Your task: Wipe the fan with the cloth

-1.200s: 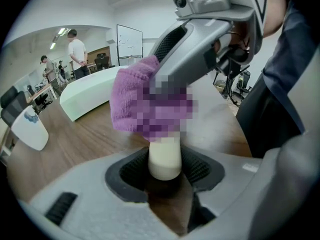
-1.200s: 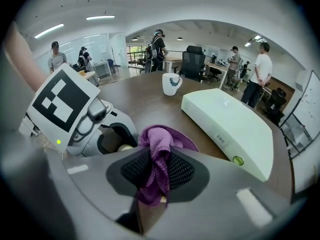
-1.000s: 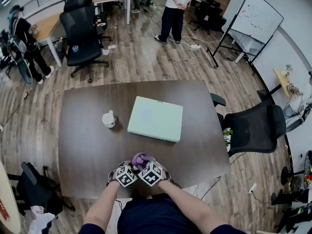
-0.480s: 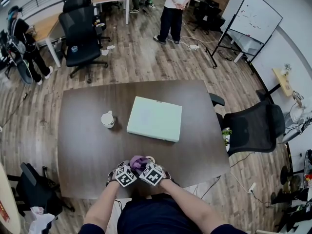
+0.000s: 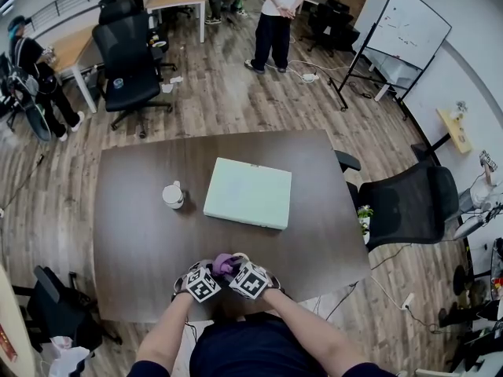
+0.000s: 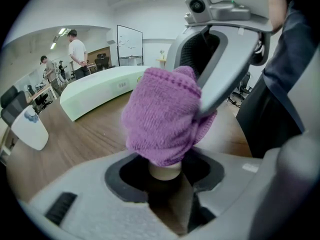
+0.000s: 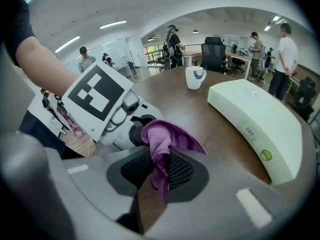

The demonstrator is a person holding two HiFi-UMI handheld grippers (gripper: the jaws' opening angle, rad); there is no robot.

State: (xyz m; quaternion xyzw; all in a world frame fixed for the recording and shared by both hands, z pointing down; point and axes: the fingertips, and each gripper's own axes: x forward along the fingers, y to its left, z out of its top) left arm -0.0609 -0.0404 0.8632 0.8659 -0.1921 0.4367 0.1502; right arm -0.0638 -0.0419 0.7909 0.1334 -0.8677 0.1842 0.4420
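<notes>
Both grippers meet at the near edge of the brown table (image 5: 141,242). My left gripper (image 5: 211,270) is shut on the cream handle of a small fan (image 6: 165,171), which stands upright between its jaws. A purple cloth (image 6: 162,114) lies bunched over the fan's top and hides its head. My right gripper (image 7: 160,171) is shut on that cloth (image 7: 162,141), pinching a fold of it and pressing it against the fan from the right. In the head view the cloth (image 5: 223,265) shows as a small purple lump between the two marker cubes.
A flat pale green box (image 5: 248,192) lies mid-table and a white mug (image 5: 173,195) stands to its left. A black office chair (image 5: 409,206) stands at the table's right side, another (image 5: 126,61) beyond the far edge. A person (image 5: 279,14) stands further back.
The right gripper has tilted a little and the cloth lump has shifted slightly toward me. The left gripper and the fan have stayed still.
</notes>
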